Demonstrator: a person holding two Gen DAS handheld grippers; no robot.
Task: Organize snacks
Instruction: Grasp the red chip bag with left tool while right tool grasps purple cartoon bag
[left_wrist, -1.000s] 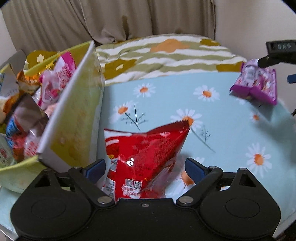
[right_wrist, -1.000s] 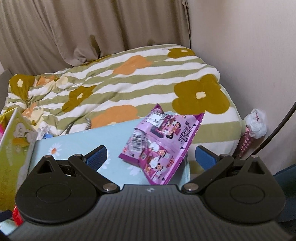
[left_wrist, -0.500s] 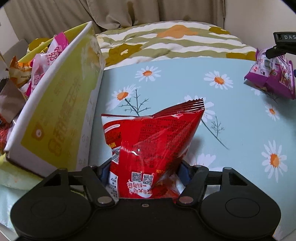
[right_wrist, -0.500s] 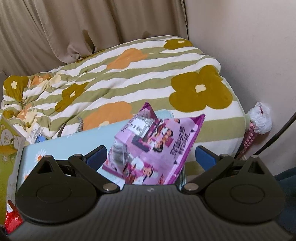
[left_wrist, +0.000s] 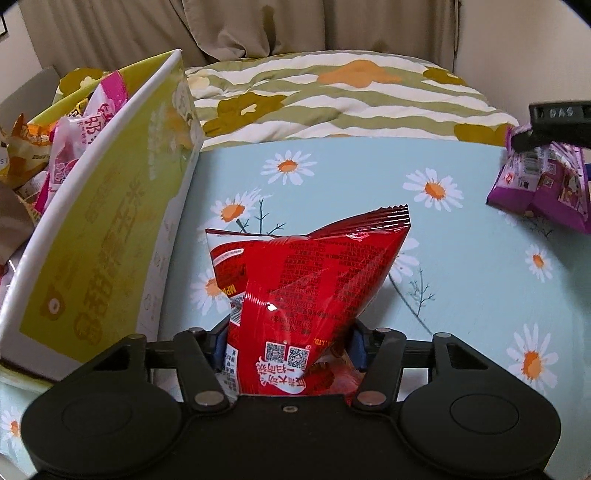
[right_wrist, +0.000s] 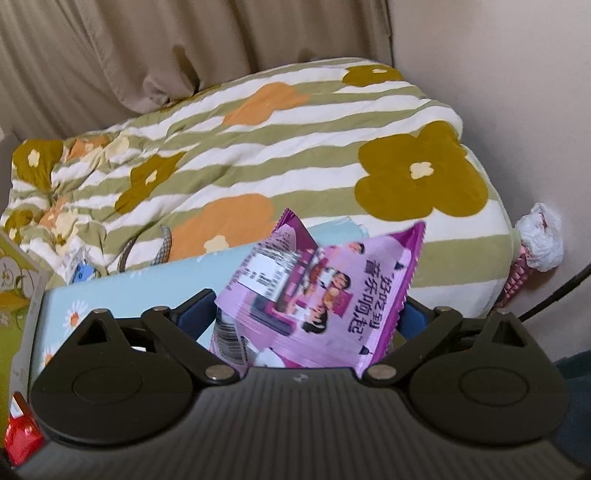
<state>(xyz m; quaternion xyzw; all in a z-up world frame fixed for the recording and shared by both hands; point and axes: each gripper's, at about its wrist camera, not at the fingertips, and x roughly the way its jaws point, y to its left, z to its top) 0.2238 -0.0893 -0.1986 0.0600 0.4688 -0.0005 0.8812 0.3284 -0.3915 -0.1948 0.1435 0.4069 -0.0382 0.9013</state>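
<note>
Since a second ago: left gripper (left_wrist: 288, 347) closing onto red snack bag (left_wrist: 306, 284), long axis pointing ahead; yellow box (left_wrist: 107, 236) just left. Right gripper (right_wrist: 306, 325) straddles purple packet (right_wrist: 317, 291), grip uncertain.

"LTD." on red snack bag (left_wrist: 310, 280)

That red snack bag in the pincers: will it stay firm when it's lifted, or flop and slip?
The red snack bag will probably flop: its film is already creased and twisted where the left gripper, whose jaws have just been closing, squeezes it. It looks puffy, so likely light. The glossy surface shows glare, so it could slip somewhat.
</note>
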